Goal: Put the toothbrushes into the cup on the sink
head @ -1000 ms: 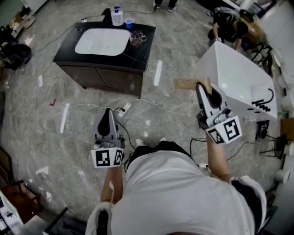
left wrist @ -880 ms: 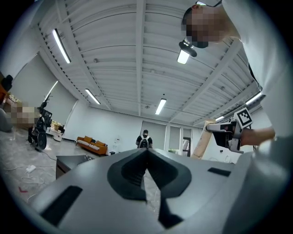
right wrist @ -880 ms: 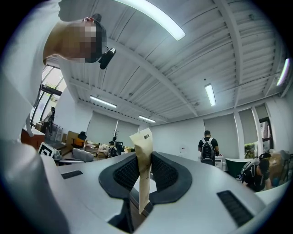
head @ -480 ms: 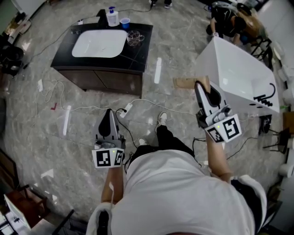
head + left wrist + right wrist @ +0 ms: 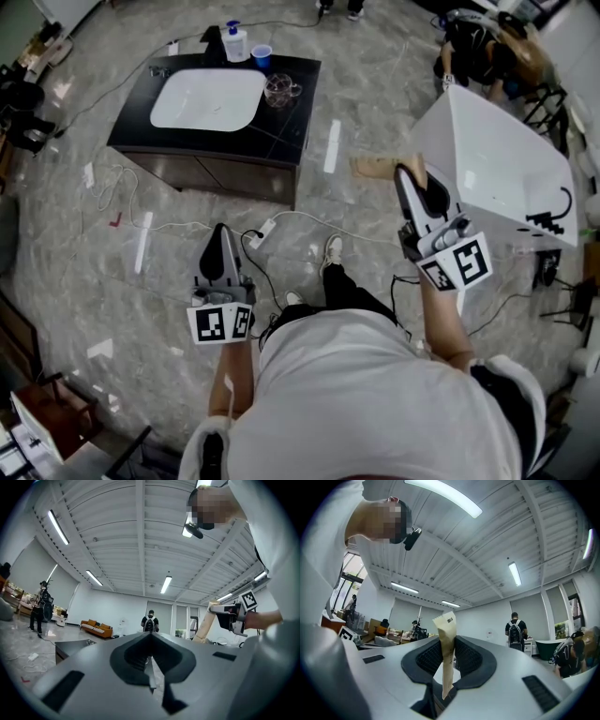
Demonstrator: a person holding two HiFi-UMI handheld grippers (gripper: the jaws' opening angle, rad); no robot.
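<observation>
Toothbrush first: what I take for one is a tan paper sleeve (image 5: 375, 168), pinched in the right gripper (image 5: 405, 172) at two o'clock in the head view and poking out leftward past the tips. Gripped by one end like that, its free length is ready to be tipped into a cup. The sink (image 5: 281, 131) stands well apart at eleven o'clock, a dark counter round a white basin. A blue cup (image 5: 262, 56) sits at its back edge beside a bottle (image 5: 235, 42), and a glass mug (image 5: 281, 89) stands just right of the basin; which of the two is meant I can't say. The left gripper (image 5: 220, 232), at nine o'clock, points toward the sink with nothing in it. A white tub (image 5: 506, 159) fills three o'clock.

From the left gripper view, its jaws meet tip to tip with nothing between them, and the nose aims roughly level across the room, which looks like carrying rather than reaching. At three o'clock the other gripper shows with the sleeve slanting up from it.

From the right gripper view, the sleeve stands upright between the ribbed pads, clamped on its lower part with the top end free at twelve o'clock. The jaws sit narrow because the sleeve is thin. I'd guess the flat clamp is there to stop it twisting on the way over.
</observation>
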